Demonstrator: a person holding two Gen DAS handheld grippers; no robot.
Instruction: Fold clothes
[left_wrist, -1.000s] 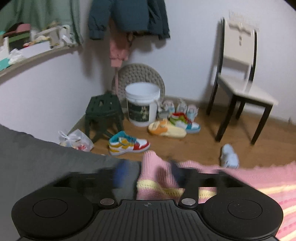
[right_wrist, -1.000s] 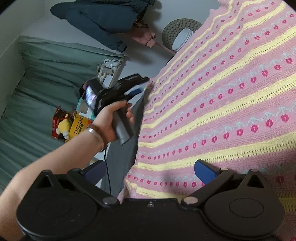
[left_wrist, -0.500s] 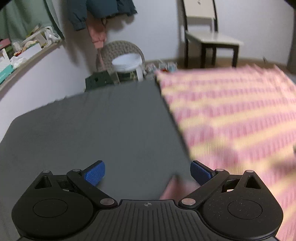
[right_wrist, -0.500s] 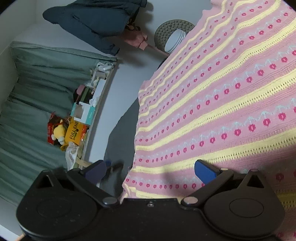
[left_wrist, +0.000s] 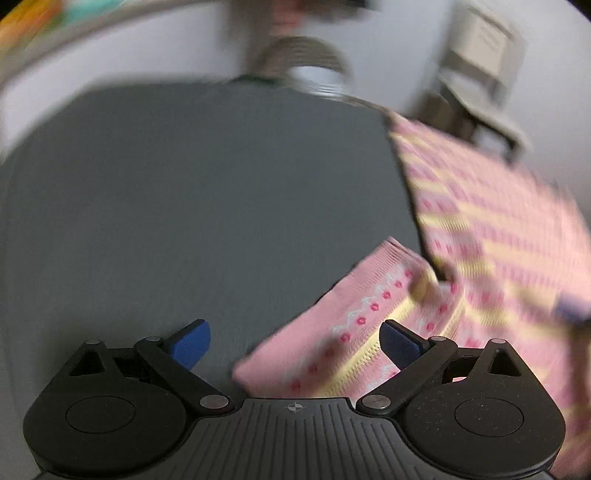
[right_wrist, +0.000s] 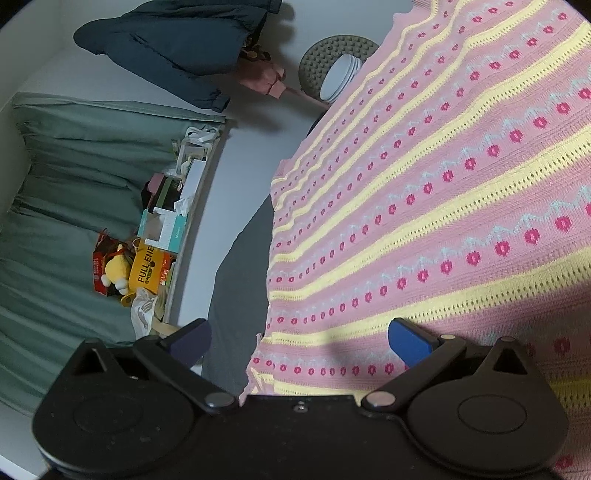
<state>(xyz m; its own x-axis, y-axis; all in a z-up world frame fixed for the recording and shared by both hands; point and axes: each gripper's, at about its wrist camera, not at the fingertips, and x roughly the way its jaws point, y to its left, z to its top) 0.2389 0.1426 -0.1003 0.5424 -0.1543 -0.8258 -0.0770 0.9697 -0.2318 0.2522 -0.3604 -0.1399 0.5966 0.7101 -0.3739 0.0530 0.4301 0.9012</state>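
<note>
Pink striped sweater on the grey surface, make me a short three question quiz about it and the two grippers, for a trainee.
1. True or false: the left gripper is shut on the pink sweater.
2. What lies under the sweater? A) grey surface B) wooden floor C) green curtain
3. Fill in: a narrow part of the sweater sticks out between the left gripper's ____ fingers.

Key: 1 false; 2 A; 3 open

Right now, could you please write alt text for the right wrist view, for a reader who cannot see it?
A pink knitted sweater with yellow stripes and red dots lies spread over a dark grey surface, with the open right hand-held gripper at its edge. Behind are green curtains and a cluttered shelf.
</note>
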